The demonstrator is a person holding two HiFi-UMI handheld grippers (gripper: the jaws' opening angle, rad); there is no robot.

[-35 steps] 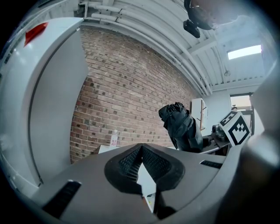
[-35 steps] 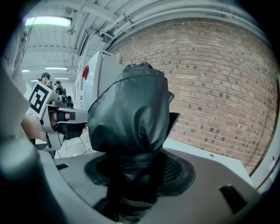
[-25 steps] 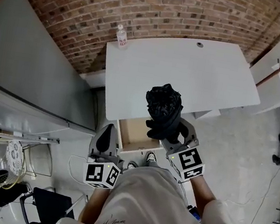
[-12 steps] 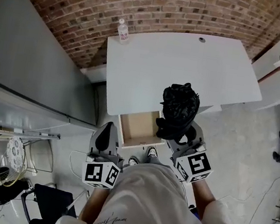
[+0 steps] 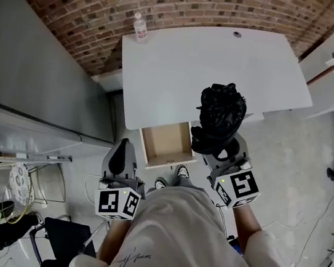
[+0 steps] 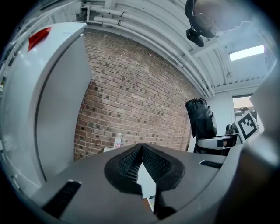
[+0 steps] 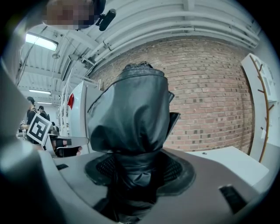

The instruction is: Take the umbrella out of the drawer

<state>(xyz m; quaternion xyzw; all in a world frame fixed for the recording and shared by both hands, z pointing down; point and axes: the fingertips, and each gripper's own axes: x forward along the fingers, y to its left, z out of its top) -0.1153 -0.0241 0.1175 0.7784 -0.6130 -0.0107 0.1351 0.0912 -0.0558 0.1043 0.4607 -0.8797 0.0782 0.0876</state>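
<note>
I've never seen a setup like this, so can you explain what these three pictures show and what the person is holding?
There is no robot here: a person holds a hand-operated claw in each hand. One picture comes from a camera on the person's head, looking down. The other two come from cameras riding on the claws. The right claw grips a folded black umbrella, held up near the open drawer of a white table. The left claw is closed and empty. A small bottle stands at the table's far corner.
</note>
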